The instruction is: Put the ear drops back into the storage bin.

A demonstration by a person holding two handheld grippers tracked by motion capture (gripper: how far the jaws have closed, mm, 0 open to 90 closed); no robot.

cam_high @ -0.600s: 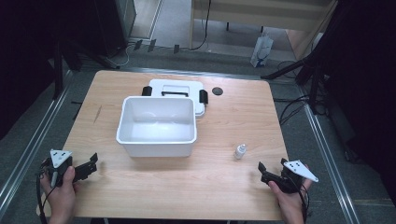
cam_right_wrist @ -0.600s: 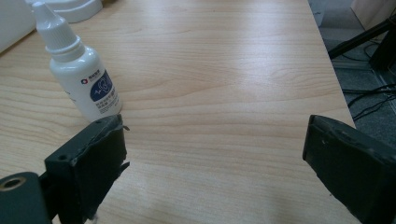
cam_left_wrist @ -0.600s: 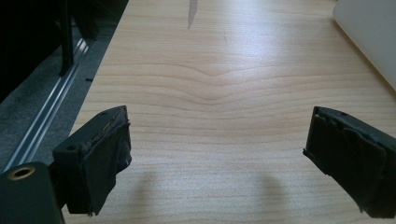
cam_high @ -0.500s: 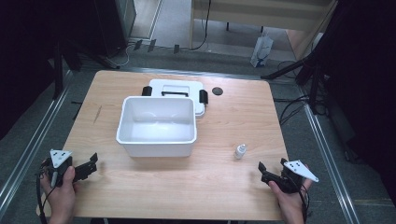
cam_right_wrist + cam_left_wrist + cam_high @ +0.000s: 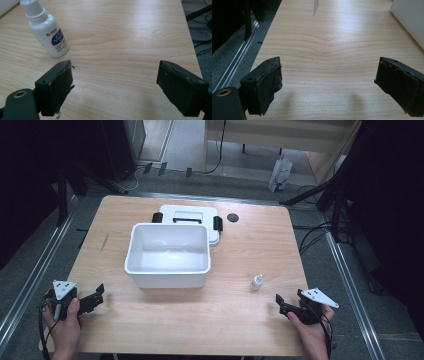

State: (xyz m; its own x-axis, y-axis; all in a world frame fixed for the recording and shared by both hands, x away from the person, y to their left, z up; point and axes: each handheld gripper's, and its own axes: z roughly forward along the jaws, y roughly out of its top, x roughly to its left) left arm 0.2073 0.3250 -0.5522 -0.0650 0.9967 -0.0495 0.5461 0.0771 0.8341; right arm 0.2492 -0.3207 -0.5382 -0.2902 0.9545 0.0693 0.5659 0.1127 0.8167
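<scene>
A wooden surface (image 5: 240, 320) carries a white tub (image 5: 168, 254) a little left of its middle, open at the top and with nothing inside. Just behind the tub, on the far side, a white lid (image 5: 192, 215) with black clips lies flat, and its near edge is hidden by the tub. A small dark round disc (image 5: 232, 217) lies to the right of the lid, near but apart from it. A small white bottle (image 5: 257, 282) with a white cap stands upright to the right of the tub and nearer to the person, well apart from the tub. In the right gripper view the bottle (image 5: 47, 32) shows a blue label and stands just beyond the left finger, not touching it. The right gripper (image 5: 281, 304) is at the near right part of the surface, held by a hand, close to the bottle but apart from it; its fingers (image 5: 54, 87) stand wide apart and have hold of nothing, only bare wood is between them. The left gripper (image 5: 96, 296) is at the near left corner, well apart from the tub; its fingers (image 5: 265, 86) are also wide apart over bare wood and grip nothing. In the left gripper view a corner of the tub (image 5: 412, 17) appears at the far right.
</scene>
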